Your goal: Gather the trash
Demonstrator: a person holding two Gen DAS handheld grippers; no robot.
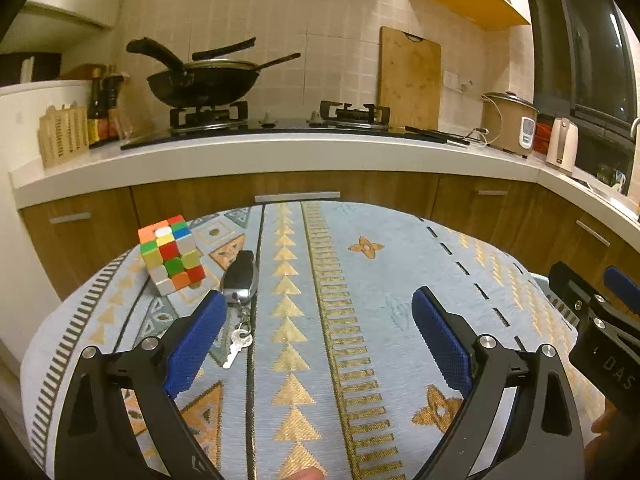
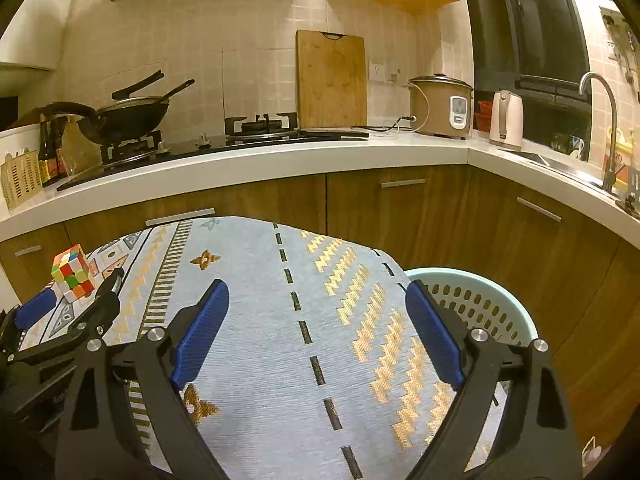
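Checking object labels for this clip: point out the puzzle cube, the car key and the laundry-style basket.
puzzle cube (image 1: pixel 173 254), left wrist view, on its front corner edge.
car key (image 1: pixel 240 278), left wrist view, on the black fob body.
basket (image 2: pixel 476 278), right wrist view, on its pale green far rim.

A pale green perforated basket (image 2: pixel 480 300) is seen upright just beyond the table's right edge, its rim below the tabletop. Its inside is hidden. No piece of trash can be made out.
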